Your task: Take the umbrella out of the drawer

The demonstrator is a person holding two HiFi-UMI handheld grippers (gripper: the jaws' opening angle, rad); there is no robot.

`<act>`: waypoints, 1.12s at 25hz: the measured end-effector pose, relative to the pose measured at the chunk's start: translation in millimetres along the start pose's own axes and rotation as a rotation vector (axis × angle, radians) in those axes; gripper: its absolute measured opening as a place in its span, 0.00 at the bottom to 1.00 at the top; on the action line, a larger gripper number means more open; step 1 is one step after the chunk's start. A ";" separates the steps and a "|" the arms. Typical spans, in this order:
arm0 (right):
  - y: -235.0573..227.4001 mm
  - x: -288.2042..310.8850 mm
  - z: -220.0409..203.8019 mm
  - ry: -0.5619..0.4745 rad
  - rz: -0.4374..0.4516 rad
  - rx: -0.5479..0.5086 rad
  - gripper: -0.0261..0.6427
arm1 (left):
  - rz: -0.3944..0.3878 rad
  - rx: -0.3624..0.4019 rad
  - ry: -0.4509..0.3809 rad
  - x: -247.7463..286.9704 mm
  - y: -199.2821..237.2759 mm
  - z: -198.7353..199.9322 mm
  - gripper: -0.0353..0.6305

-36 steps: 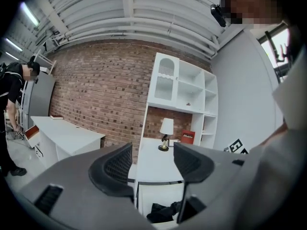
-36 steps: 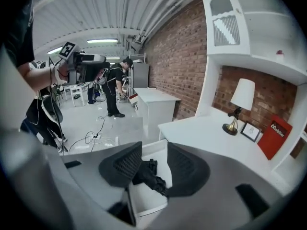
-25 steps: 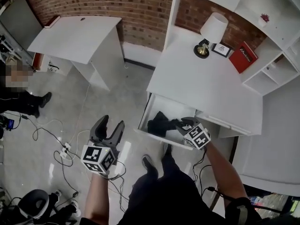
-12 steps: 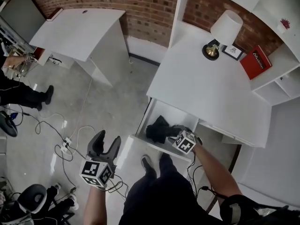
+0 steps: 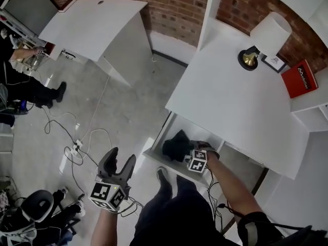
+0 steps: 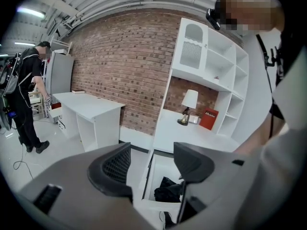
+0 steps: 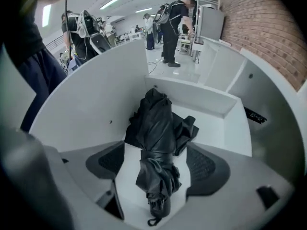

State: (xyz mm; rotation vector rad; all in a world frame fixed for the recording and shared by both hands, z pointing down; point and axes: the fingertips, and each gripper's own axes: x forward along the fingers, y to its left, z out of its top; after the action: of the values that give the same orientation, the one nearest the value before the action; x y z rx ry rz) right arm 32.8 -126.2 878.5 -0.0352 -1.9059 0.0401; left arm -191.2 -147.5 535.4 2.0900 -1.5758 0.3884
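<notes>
Two tools in head view: right tool (image 5: 193, 147) lower than a second ago, down in the open drawer (image 5: 156, 157) at the black umbrella (image 5: 177, 143); left tool (image 5: 119, 160) aside. Left gripper view: apart, empty. Right gripper view: opening astride the umbrella (image 7: 156, 128), not yet pressing. Sets up the grasp, probably.

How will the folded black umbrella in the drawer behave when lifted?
Probably floppy outside: the umbrella has loose cloth folds bulging beside its strap. The strapped middle looks firmer. It seems unlikely to roll, since rumpled cloth spreads sideways.
</notes>
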 end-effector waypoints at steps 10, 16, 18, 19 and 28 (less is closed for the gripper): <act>11.4 59.7 6.5 0.027 0.068 -0.031 0.65 | 0.049 -0.027 0.061 7.7 16.8 -22.0 0.45; -9.9 73.8 3.4 0.101 -0.033 -0.069 0.56 | 0.049 -0.018 0.111 10.3 18.8 -32.1 0.45; -5.5 82.3 2.0 0.121 -0.017 -0.055 0.57 | 0.048 -0.017 0.112 9.1 20.9 -31.7 0.45; -3.9 85.1 1.5 0.126 -0.011 -0.052 0.55 | 0.047 -0.016 0.111 8.2 21.7 -31.7 0.45; 8.8 79.0 4.1 0.134 0.022 0.003 0.40 | 0.028 -0.001 0.107 -1.7 20.8 -36.0 0.45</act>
State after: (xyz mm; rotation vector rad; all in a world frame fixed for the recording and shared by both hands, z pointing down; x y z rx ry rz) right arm 3.0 -114.0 951.2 -0.0555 -1.7710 0.0544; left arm -209.1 -131.0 569.1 2.0137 -1.5436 0.5004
